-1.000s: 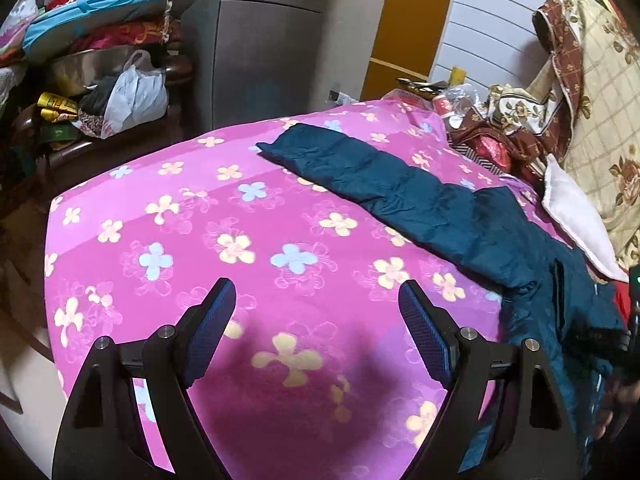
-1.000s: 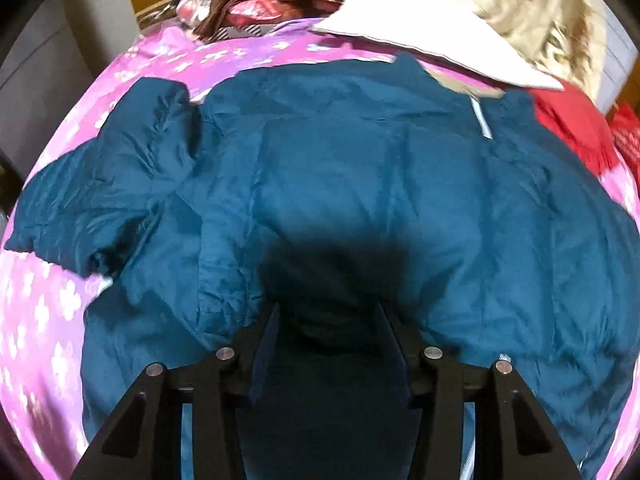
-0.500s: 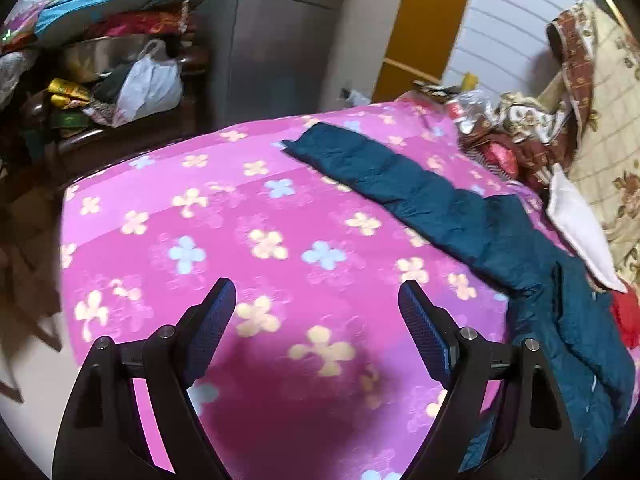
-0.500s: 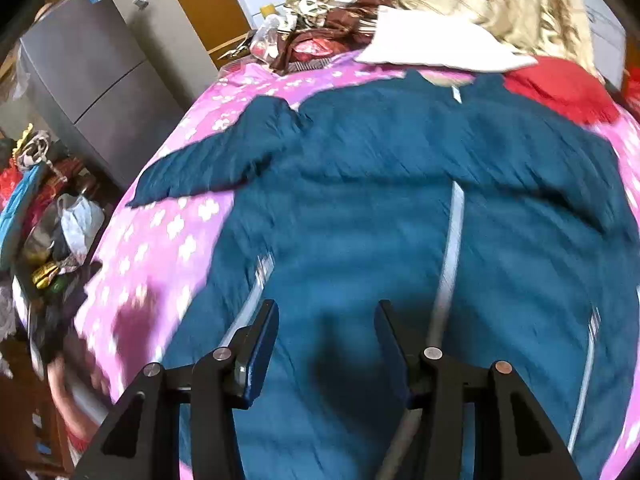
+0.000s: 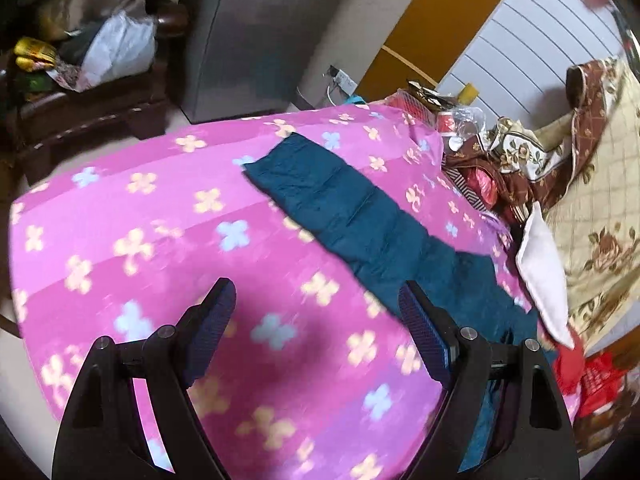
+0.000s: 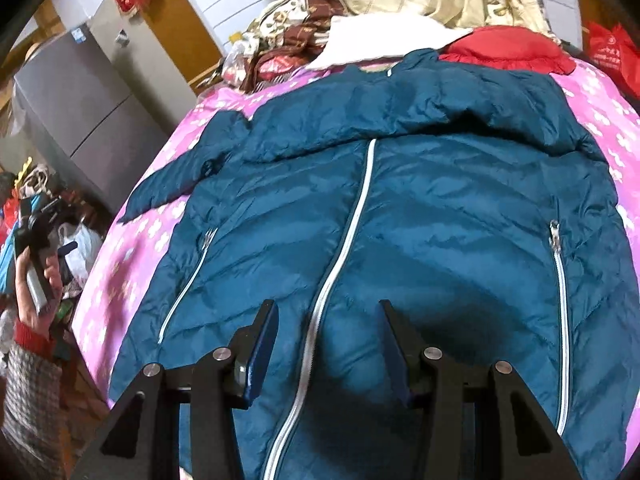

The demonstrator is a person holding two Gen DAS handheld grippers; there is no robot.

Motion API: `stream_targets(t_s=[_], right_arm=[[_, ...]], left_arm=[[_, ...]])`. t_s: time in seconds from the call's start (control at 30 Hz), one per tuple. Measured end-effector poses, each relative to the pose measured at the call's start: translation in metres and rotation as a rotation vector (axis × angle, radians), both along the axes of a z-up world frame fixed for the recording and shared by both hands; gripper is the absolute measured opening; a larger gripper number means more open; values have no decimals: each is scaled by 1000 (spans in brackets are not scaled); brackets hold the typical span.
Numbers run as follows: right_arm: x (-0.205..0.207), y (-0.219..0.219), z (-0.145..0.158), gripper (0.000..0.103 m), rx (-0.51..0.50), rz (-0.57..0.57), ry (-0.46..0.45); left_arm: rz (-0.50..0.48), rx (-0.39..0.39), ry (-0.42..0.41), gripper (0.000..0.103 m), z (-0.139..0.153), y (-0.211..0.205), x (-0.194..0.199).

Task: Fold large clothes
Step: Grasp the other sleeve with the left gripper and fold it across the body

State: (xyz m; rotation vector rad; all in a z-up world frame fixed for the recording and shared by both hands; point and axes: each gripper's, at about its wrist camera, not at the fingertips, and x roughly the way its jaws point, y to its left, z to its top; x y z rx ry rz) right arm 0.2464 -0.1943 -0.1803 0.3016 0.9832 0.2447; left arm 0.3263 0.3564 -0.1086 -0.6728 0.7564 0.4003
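In the left wrist view, the left gripper (image 5: 316,304) is held above the pink flowered bedspread (image 5: 140,240) with fingers spread wide and nothing between them; one sleeve of the teal jacket (image 5: 352,208) is laid out flat beyond. In the right wrist view, the right gripper (image 6: 328,328) is seen over the jacket (image 6: 440,216), spread front-up on the bed, its fingers parted and empty above the white zipper (image 6: 352,224).

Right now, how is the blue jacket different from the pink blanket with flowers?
The jacket is plain dark teal with white zippers; the blanket is pink with flower prints. The jacket is puffy and quilted, while the blanket looks smooth and flat. The jacket lies on top, the blanket underneath. Both are spread out on the bed.
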Motion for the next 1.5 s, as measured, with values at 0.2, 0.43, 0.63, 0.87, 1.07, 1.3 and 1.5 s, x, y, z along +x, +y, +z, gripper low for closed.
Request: stream_targets(t_s=[0.2,0.43,0.63,0.87,1.07,1.3,1.5], right_arm=[[17,-7,-14,48,-5,-8,-1],[29,-10,-27,48,-27,-6,2],[35,-8,-30,48,-38,-5,-4],[39,-9,-33,48,-34,-6,2],[38,-15,-40,48,-22,-21,6],[36,-17,-41,48,-16,-20,-3],[25,-32,-18,48,31,-38,-43]], left_arm=[[-62,-164,30,83,-44,16,64],[-49,-353,-3,83,-93,32,100],[-64,-397,-24,83,-109,35,120],[-66,-334,-45,85,-107,32,146],[-37,-249,40,45,-105,24,168],[-120,-121,47,10,-58,-14,172],[-361,8,-85,9,26,-115,155]])
